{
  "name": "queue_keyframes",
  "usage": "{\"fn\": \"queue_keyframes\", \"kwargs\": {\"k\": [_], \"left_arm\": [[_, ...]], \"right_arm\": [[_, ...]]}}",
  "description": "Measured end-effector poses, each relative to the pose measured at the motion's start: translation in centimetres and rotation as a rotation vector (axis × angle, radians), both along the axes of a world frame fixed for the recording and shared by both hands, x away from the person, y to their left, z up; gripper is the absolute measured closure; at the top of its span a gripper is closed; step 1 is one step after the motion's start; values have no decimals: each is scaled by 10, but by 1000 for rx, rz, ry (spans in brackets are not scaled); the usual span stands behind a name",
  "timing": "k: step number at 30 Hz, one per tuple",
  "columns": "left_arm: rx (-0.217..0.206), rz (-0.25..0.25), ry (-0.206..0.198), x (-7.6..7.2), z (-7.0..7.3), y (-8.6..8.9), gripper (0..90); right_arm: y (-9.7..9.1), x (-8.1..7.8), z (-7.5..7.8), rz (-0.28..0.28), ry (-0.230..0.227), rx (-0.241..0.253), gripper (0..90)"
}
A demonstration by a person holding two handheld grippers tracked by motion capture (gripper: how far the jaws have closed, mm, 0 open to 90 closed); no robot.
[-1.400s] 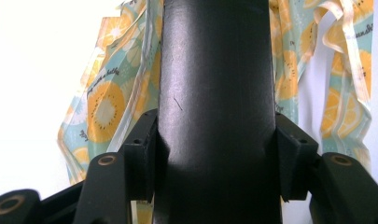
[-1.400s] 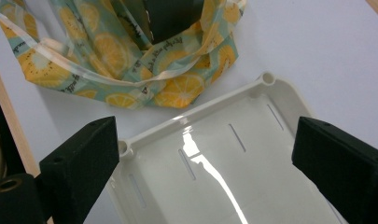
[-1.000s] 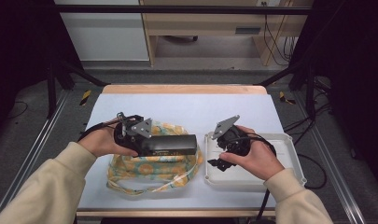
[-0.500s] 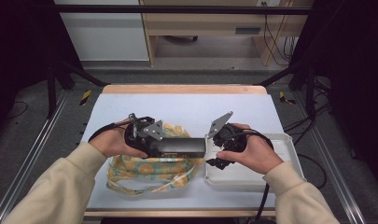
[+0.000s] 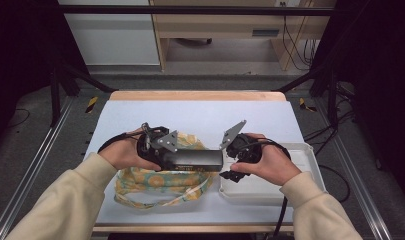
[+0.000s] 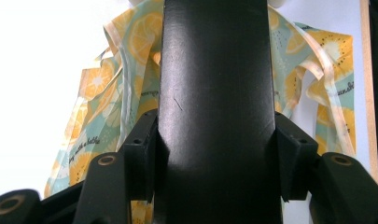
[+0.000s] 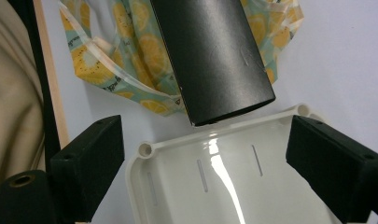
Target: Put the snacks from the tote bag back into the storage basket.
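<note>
My left gripper is shut on a long black box and holds it level, pointing right. In the left gripper view the box fills the gap between the jaws, with both pads pressed on its sides. Under it lies a lemon-print cloth bag with loose straps. The box's far end reaches the left rim of a white tray. My right gripper stands open above that tray, its jaws wide apart and holding nothing.
The white table top has free room behind the hands, and ends at a wooden strip on the far side. Metal frame rails run along both sides. A person's cream sleeves come in from the bottom.
The left hand has carried the black box to the right, so that its end now meets the tray's left rim. The right hand has stayed almost in place.
</note>
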State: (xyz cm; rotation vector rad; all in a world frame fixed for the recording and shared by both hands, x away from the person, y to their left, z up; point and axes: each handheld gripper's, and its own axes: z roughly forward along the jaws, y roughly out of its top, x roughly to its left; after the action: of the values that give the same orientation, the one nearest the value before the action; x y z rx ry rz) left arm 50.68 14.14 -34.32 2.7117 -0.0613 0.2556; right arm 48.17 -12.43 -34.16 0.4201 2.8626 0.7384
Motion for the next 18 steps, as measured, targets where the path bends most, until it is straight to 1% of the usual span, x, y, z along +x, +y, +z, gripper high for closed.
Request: {"fn": "queue_keyframes", "kwargs": {"k": [8,11,14,18], "left_arm": [[-3,-7,0,0,0,-8,430],[-6,-13,1,-1,0,-13,429],[-11,-18,1,-2,-1,-17,429],[-17,-29,2,-3,-1,-23,430]], "right_arm": [[-3,-2,-2,7,14,0,118],[-5,-2,-2,16,16,-8,124],[-6,-2,-3,9,21,-9,124],[-7,1,-4,15,26,-21,135]]}}
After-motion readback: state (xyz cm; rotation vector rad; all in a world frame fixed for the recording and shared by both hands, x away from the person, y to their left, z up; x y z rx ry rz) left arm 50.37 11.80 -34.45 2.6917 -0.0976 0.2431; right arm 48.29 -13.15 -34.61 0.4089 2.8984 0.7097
